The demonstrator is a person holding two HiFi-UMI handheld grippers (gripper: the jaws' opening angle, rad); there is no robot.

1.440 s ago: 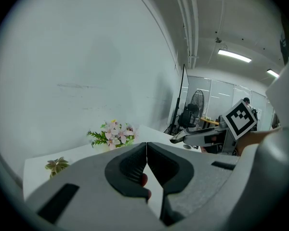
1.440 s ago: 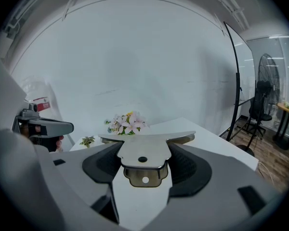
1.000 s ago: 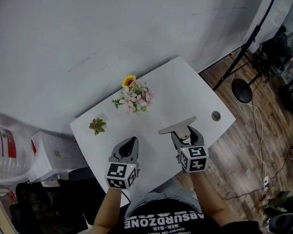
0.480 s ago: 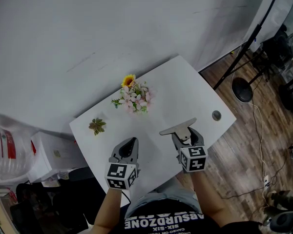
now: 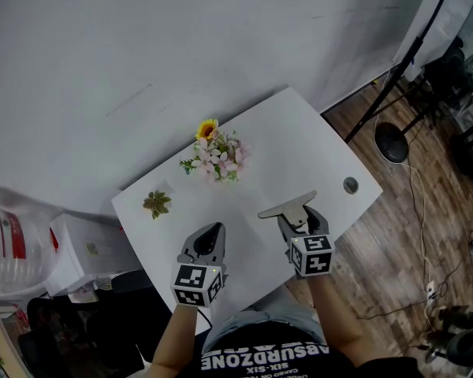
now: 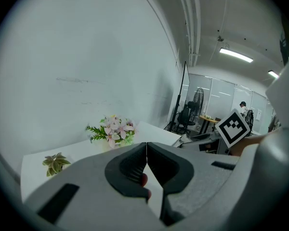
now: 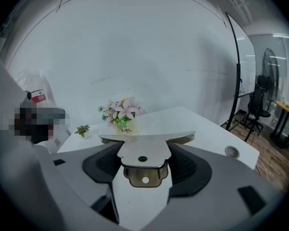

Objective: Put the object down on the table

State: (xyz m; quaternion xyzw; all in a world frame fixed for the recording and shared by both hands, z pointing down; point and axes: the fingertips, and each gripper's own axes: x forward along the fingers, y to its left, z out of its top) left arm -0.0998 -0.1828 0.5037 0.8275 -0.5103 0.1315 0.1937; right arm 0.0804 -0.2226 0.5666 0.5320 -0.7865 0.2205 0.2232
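A flat metal scraper (image 5: 288, 205) with a wide blade is held over the white table (image 5: 299, 140), near its front edge. My right gripper (image 5: 299, 219) is shut on its handle. In the right gripper view the scraper (image 7: 142, 150) lies flat between the jaws, with the blade pointing away from me. My left gripper (image 5: 209, 239) hovers to the left over the table's front, shut with nothing in it. In the left gripper view its tips (image 6: 147, 146) meet.
A pot of pink flowers with a sunflower (image 5: 215, 156) stands at the table's back. A small leafy plant (image 5: 157, 203) is at the back left. A round cable grommet (image 5: 350, 184) sits near the right corner. Boxes (image 5: 83, 250) lie off the left edge, and a light stand (image 5: 390, 144) stands at the right.
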